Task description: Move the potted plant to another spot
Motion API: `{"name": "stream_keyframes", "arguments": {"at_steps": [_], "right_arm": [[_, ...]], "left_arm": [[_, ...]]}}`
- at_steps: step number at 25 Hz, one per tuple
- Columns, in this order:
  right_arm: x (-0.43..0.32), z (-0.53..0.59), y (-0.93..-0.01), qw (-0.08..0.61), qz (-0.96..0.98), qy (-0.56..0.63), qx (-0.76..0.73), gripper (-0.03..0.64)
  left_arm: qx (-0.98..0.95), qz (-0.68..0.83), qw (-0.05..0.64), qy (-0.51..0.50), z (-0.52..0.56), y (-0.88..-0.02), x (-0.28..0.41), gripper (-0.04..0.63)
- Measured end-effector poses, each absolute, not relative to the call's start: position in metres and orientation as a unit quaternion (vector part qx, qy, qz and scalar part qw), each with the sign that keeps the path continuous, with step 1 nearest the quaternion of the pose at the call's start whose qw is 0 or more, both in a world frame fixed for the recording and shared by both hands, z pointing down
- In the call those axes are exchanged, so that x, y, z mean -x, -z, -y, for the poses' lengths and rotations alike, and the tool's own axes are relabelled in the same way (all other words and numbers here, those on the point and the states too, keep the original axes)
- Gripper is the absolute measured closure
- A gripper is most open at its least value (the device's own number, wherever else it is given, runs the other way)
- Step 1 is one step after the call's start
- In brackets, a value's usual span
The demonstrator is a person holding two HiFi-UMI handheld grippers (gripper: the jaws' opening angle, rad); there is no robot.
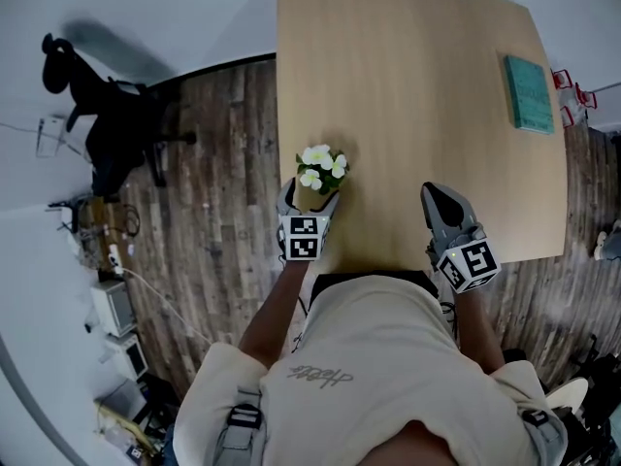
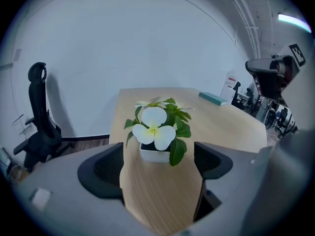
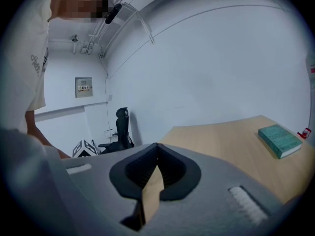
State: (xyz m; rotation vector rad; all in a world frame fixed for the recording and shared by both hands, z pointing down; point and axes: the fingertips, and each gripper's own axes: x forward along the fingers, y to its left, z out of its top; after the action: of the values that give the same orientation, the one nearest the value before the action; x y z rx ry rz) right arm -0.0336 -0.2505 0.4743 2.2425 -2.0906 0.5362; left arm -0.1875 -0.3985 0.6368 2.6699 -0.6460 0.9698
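Showing one potted plant (image 1: 321, 167), one book (image 1: 530, 93)

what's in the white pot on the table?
A plant with white flowers and green leaves rises from the pot. Leaves and flowers cover its opening, so any soil is hidden.

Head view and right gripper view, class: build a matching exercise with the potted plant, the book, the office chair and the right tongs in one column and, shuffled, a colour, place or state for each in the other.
1. potted plant
2. book
3. office chair
4. right tongs

A. shut, empty
B. teal, by the table's far right edge
C. black, off the table to its left
D. white flowers, by the table's near left edge

Pairs: 1-D, 2-B, 3-C, 4-A
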Motion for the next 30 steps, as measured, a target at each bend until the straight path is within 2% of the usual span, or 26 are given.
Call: {"name": "stream_keyframes", "arguments": {"at_steps": [4,23,27,30], "right_arm": [[0.024,0.256,-0.48,0.028,0.678,-0.175,-0.713,0.614],[0.009,0.241,-0.514,0.044,0.666,-0.223,-0.711,0.614],[0.008,0.24,-0.517,0.049,0.664,-0.226,-0.711,0.614],[0.007,0.238,-0.518,0.05,0.661,-0.227,-0.713,0.614]], "left_arm": [[-0.903,0.222,0.13,-0.345,0.4,-0.654,0.183,0.13],[-0.897,0.248,0.096,-0.352,0.419,-0.694,0.166,0.138],[-0.897,0.256,0.089,-0.349,0.425,-0.696,0.166,0.184],[-0.898,0.26,0.083,-0.346,0.429,-0.696,0.166,0.244]]}}
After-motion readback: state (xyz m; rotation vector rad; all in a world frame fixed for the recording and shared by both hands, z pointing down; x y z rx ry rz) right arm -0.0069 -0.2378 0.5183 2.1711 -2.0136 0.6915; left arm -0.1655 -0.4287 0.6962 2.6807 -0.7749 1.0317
